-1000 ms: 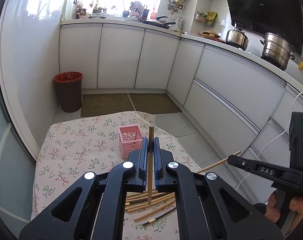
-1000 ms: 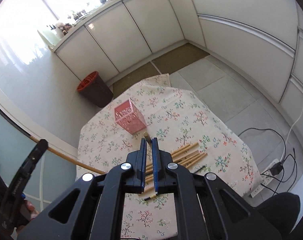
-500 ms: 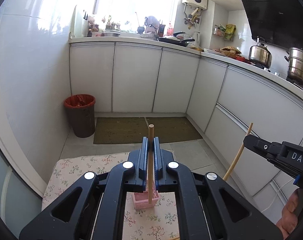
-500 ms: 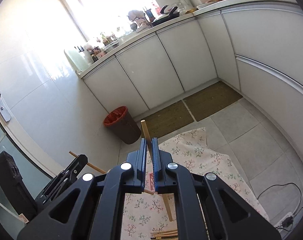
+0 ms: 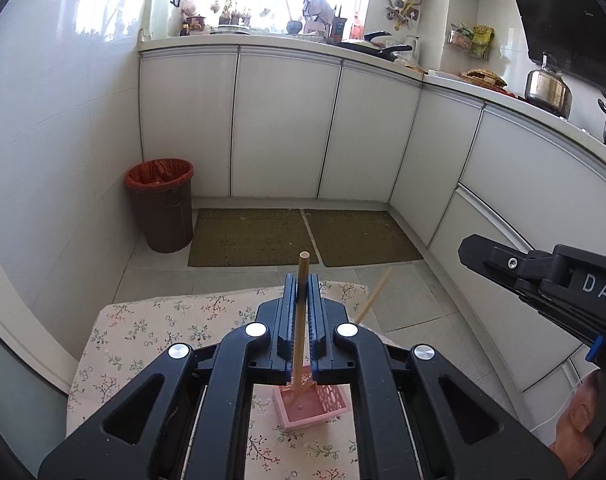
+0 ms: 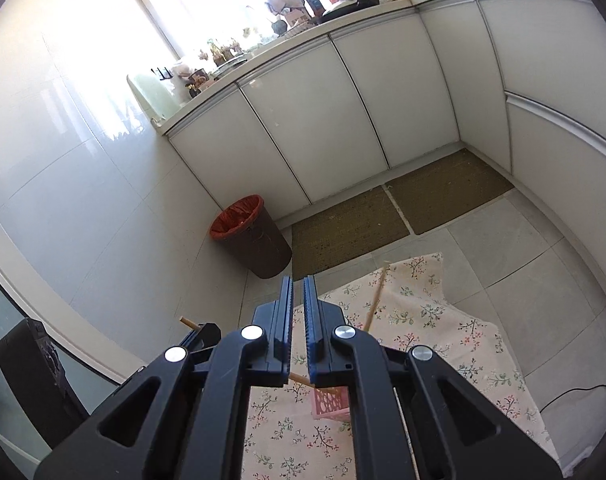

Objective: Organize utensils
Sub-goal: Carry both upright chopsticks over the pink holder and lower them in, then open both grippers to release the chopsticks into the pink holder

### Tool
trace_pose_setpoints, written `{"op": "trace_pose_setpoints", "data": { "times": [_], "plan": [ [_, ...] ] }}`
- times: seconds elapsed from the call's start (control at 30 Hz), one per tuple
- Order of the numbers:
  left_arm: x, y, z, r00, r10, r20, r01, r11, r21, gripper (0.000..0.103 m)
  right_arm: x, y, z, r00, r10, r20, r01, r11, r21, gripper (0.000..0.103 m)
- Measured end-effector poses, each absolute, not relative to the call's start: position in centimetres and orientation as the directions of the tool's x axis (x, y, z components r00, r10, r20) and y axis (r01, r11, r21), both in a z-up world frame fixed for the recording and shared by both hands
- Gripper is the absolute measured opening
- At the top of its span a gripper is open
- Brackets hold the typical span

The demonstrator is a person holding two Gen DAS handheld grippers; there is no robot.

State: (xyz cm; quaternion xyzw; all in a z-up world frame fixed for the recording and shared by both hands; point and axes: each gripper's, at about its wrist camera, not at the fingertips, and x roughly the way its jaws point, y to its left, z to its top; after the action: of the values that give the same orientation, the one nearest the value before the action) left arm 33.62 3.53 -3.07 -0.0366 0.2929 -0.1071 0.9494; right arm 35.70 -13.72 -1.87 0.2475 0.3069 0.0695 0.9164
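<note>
My left gripper [image 5: 301, 280] is shut on an upright wooden chopstick [image 5: 301, 344], whose lower end stands inside the pink perforated basket [image 5: 315, 404] on the floral tablecloth [image 5: 143, 332]. A second chopstick [image 5: 375, 294] leans tilted to the right, its lower part hidden behind my fingers. In the right wrist view my right gripper [image 6: 298, 280] has its jaws almost together with nothing between them. That leaning chopstick [image 6: 377, 296] stands outside its right finger, above the basket [image 6: 329, 404]. The left gripper [image 6: 203, 330] shows at the lower left. The right gripper [image 5: 469, 250] shows at the right.
A brown bin with a red liner [image 5: 161, 204] stands by the wall beyond the table. Two green mats [image 5: 303, 236] lie before the white cabinets. A hand [image 5: 575, 420] holds the right gripper. A cable [image 6: 575, 394] lies on the tiled floor at the right.
Both grippers moved forward over the table until the basket lies under them. The chopstick pile left view. The right gripper's chopstick is no longer between its jaws and now leans beside them.
</note>
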Motion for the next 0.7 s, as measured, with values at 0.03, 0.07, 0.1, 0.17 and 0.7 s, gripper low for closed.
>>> {"op": "trace_pose_setpoints", "data": {
  "times": [0.03, 0.07, 0.1, 0.17, 0.7],
  "plan": [
    [33.6, 3.7, -3.1, 0.807, -0.226, -0.546, 0.18, 0.974, -0.137, 0.006, 35.5, -14.0, -2.2, 0.802, 0.282, -0.527, 0.03, 0.862, 0.507, 0.009],
    [33.5, 3.9, -3.2, 0.803, -0.238, -0.546, 0.188, 0.971, -0.147, 0.017, 35.4, -14.3, -2.4, 0.803, 0.285, -0.524, 0.034, 0.855, 0.518, 0.009],
    [33.4, 4.0, -3.2, 0.798, -0.245, -0.551, 0.189, 0.969, -0.156, 0.028, 35.0, -14.6, -2.7, 0.804, 0.285, -0.522, 0.043, 0.847, 0.53, 0.01],
    [33.0, 4.2, -2.8, 0.81, -0.234, -0.537, 0.173, 0.971, -0.162, 0.065, 34.1, -15.2, -3.1, 0.809, 0.269, -0.523, 0.065, 0.842, 0.535, 0.013],
    [24.0, 5.6, -1.7, 0.878, -0.176, -0.446, 0.079, 0.971, -0.226, 0.096, 21.2, -16.2, -2.2, 0.939, -0.035, -0.342, 0.169, 0.913, 0.37, 0.096]
  ]
}}
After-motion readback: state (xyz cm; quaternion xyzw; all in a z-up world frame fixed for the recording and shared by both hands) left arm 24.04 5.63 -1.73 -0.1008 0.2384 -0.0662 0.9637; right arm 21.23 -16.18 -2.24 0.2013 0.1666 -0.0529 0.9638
